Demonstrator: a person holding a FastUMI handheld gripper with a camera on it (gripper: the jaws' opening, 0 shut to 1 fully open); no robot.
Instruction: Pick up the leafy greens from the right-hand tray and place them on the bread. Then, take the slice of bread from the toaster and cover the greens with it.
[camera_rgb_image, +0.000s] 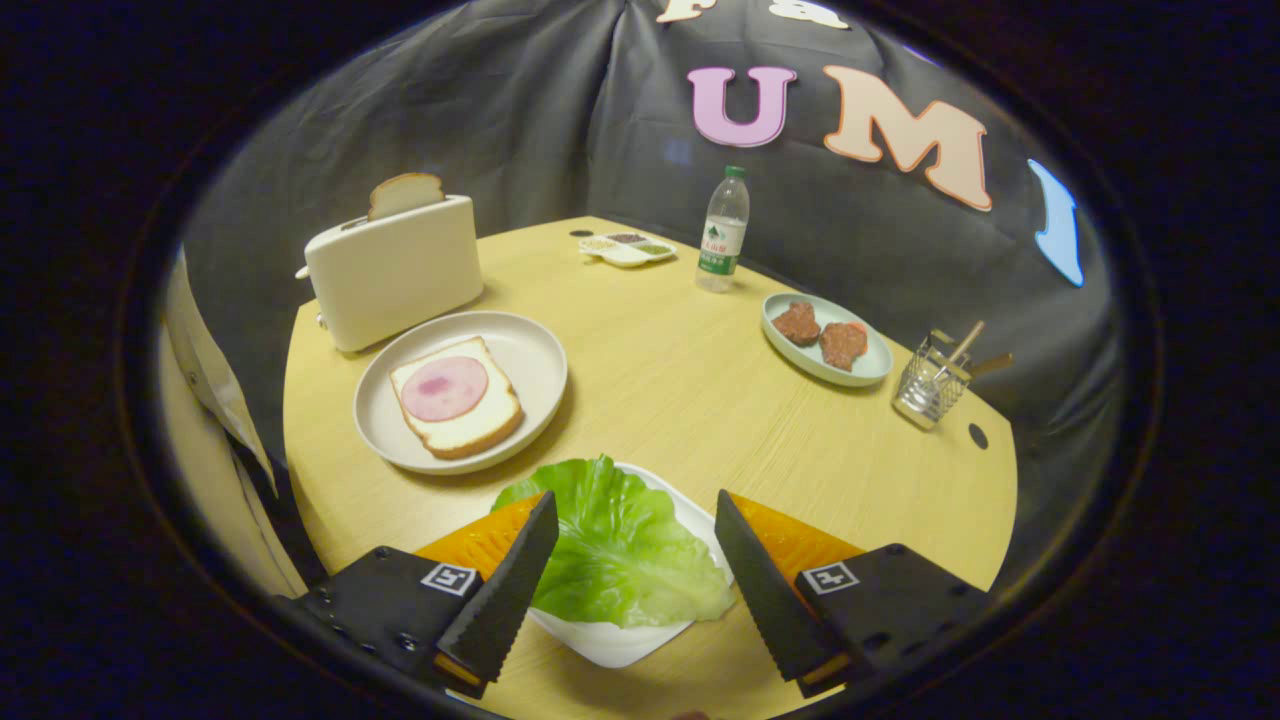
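The hand-held gripper (636, 520) hangs wide open over the lettuce leaf (610, 545) on its white tray (620, 645), fingers either side, not touching it.

A bright green crinkled lettuce leaf (615, 550) lies on a white plastic tray (625, 640), on the pale wood-grain table (680, 380). A cream boxy toaster (395, 270) holds a tan-crusted bread slice (405, 192); pink round ham (444, 388) tops the white bread (457, 400) on a cream round plate (520, 350).
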